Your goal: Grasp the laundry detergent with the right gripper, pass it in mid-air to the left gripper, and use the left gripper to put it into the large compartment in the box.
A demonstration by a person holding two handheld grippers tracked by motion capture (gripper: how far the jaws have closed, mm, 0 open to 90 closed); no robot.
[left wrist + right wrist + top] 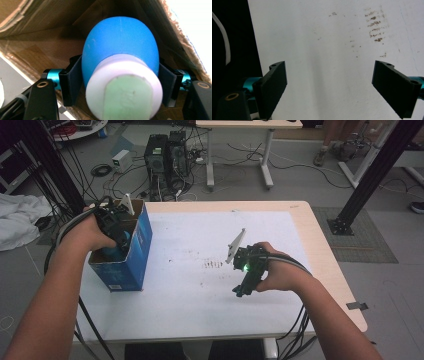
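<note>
- Left claw (116, 234) reaches down into the blue cardboard box (134, 255) at the desk's (200, 310) left edge.
- Blue bulb with white collar (120, 62) sits inside the box, between the jaws; their pads lie against its sides (pinching it).
- Right claw (329, 87) hovers over the white desk, jaws spread, nothing between them.

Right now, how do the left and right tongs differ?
The left tongs reach down into the blue cardboard box, while the right tongs hang over the white table. The left tongs flank a blue rubber bulb with a white collar; the right tongs stand wide with nothing between. Both have black jaws.
</note>
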